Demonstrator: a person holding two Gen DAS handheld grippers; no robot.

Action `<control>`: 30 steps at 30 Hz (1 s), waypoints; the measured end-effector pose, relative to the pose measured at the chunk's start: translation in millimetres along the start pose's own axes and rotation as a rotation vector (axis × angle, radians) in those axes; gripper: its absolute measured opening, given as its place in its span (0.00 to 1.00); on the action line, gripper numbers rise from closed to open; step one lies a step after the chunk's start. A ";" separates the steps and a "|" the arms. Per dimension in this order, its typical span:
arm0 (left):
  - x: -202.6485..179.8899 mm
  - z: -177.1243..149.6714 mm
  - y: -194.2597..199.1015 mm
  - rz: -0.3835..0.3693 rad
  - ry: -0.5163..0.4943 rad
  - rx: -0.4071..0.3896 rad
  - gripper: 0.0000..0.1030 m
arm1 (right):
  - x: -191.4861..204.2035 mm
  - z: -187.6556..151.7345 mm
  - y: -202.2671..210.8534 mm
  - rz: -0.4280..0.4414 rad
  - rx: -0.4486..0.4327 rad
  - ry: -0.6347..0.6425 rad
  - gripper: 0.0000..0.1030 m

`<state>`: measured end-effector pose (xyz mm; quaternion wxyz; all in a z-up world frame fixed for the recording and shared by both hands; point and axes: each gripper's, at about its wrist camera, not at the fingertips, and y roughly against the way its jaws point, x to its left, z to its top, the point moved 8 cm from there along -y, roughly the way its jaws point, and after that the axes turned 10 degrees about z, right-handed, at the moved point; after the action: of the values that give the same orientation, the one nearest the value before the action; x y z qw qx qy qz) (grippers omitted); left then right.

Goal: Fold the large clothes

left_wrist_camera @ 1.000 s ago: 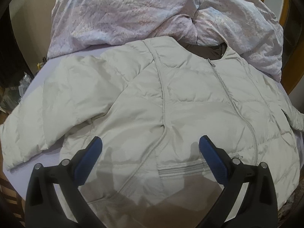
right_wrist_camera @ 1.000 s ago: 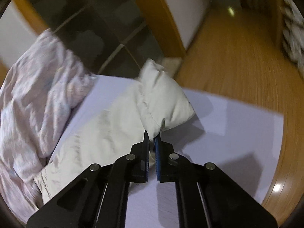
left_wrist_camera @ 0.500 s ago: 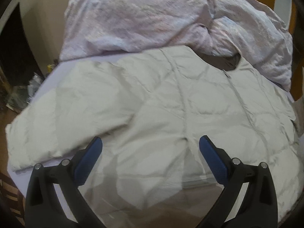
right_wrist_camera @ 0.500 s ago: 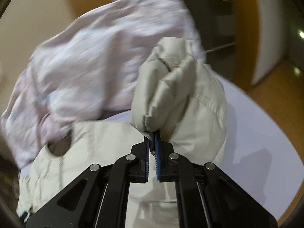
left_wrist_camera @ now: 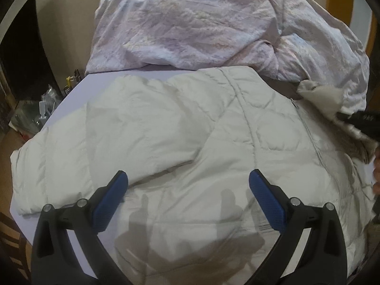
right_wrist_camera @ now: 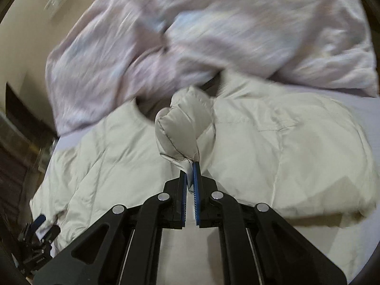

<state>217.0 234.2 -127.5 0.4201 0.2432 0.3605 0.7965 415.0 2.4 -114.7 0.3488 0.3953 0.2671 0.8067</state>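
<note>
A cream quilted puffer jacket point(left_wrist_camera: 190, 142) lies front up on the lavender bed sheet point(left_wrist_camera: 95, 80), one sleeve stretched out to the left. My left gripper point(left_wrist_camera: 187, 185) hovers open over the jacket's lower body, nothing between its blue pads. My right gripper point(right_wrist_camera: 190, 168) is shut on the cuff of the jacket's other sleeve point(right_wrist_camera: 185, 128), which it holds bunched up above the jacket's chest near the collar. In the left wrist view the right gripper point(left_wrist_camera: 342, 116) and the lifted sleeve point(left_wrist_camera: 323, 95) show at the right edge.
A crumpled pink-and-lilac duvet point(left_wrist_camera: 213, 23) is heaped along the far side of the bed, touching the jacket's collar. Clutter point(left_wrist_camera: 45, 104) stands beyond the bed's left edge. A person's hand point(left_wrist_camera: 376, 173) shows at the right rim.
My right gripper has swung the held sleeve from the bed's outer side across over the jacket's chest, rolling as it went. The left gripper drifted a little toward the stretched sleeve and stayed open.
</note>
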 end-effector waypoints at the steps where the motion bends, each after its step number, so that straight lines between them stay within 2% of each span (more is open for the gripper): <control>1: 3.7 0.2 -0.3 0.000 0.008 0.001 0.98 | 6.8 -3.7 -6.6 0.004 0.017 0.013 0.06; 6: 28.5 1.5 -1.6 0.002 0.063 0.003 0.98 | 39.7 -28.1 -40.1 0.025 0.106 0.061 0.06; 8: 38.7 1.2 -0.8 0.014 0.081 -0.001 0.98 | 44.9 -36.2 -44.7 0.002 0.128 0.101 0.08; 10: 53.0 -0.5 -0.4 0.049 0.101 -0.008 0.98 | 49.8 -43.9 -48.7 -0.057 0.148 0.177 0.11; 11: 58.8 -1.6 -0.4 0.064 0.105 -0.010 0.98 | 53.2 -47.7 -49.0 -0.071 0.160 0.216 0.21; 12: 67.9 -4.1 -0.6 0.087 0.105 -0.010 0.98 | 56.6 -51.0 -47.3 -0.058 0.170 0.231 0.38; 14: 78.7 -7.8 -1.3 0.107 0.110 -0.006 0.98 | 62.5 -50.3 -38.5 -0.022 0.158 0.232 0.49; 17: 99.0 -16.3 -2.3 0.112 0.143 0.015 0.98 | 63.8 -36.1 -16.0 -0.009 0.065 0.222 0.49; 19: 110.7 -21.3 -1.7 0.116 0.170 0.028 0.98 | 51.5 -19.8 -5.3 -0.013 0.002 0.156 0.48; 21: 119.1 -26.4 -1.1 0.139 0.177 0.037 0.98 | 34.0 -8.8 -7.5 -0.052 -0.021 0.096 0.47; 26: 127.3 -38.0 -5.7 0.178 0.172 0.071 0.98 | 15.2 -9.6 -44.8 -0.125 0.050 0.042 0.47; 30: 139.9 -48.2 -8.7 0.188 0.210 0.106 0.98 | 23.5 -16.8 -68.0 -0.229 0.094 0.132 0.48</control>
<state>114.0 337.9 -152.4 0.2903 0.2128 0.4195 0.8333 414.6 59.7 -161.3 0.4012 0.3244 0.3702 0.7725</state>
